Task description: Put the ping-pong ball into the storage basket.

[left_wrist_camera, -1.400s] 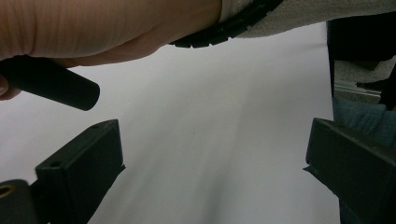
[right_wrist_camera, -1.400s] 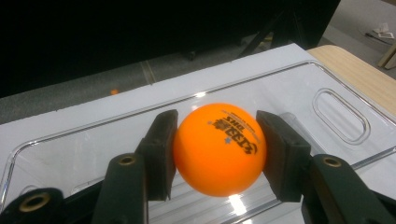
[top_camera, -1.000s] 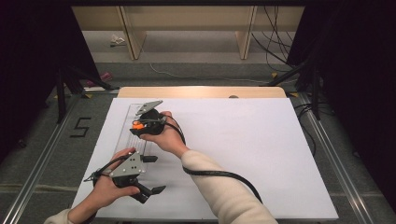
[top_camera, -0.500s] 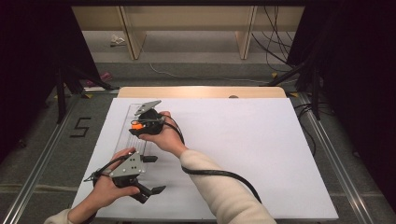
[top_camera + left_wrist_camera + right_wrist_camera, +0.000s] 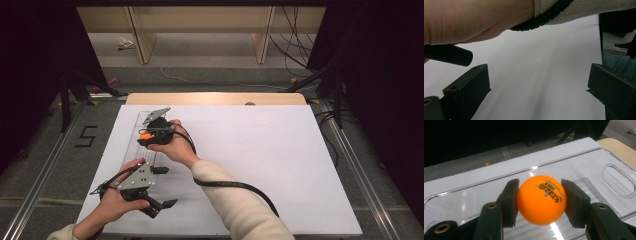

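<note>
Left claw (image 5: 162,202) low at the near left of the white table (image 5: 280,165), jaws spread wide, nothing between them. Farther up, right claw (image 5: 540,201) clamped on an orange ball (image 5: 541,199), pads pressed to both its sides, held just above a clear plastic tray (image 5: 599,167) along the table's left edge.
</note>
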A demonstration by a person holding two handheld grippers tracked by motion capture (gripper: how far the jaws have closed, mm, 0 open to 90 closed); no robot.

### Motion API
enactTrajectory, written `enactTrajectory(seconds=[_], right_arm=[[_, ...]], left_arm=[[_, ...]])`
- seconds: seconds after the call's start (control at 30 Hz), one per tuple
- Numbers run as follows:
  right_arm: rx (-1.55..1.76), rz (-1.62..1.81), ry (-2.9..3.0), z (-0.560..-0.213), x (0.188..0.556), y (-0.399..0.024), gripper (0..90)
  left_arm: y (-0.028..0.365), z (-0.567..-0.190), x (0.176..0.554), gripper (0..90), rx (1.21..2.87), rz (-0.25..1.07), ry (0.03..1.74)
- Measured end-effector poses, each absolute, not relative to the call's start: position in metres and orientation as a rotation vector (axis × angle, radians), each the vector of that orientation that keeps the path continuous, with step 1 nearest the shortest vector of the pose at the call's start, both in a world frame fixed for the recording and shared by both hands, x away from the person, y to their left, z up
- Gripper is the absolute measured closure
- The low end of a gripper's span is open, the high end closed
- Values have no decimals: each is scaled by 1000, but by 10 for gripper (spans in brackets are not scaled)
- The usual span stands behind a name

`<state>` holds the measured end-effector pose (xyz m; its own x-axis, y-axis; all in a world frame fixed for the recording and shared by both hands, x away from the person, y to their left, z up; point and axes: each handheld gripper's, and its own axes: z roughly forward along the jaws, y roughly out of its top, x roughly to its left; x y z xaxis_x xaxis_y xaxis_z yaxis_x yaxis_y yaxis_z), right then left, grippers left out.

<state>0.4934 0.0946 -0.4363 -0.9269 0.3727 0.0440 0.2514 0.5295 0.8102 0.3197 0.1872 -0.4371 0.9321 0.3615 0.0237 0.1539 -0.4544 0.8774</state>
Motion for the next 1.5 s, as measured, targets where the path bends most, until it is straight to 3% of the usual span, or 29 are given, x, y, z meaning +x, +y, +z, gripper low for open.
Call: enactTrajectory(seconds=[1.5], right_arm=[[538, 1320, 2640, -443, 494, 101, 483]], left_arm=[[187, -437, 320, 35, 2051, 248, 365]])
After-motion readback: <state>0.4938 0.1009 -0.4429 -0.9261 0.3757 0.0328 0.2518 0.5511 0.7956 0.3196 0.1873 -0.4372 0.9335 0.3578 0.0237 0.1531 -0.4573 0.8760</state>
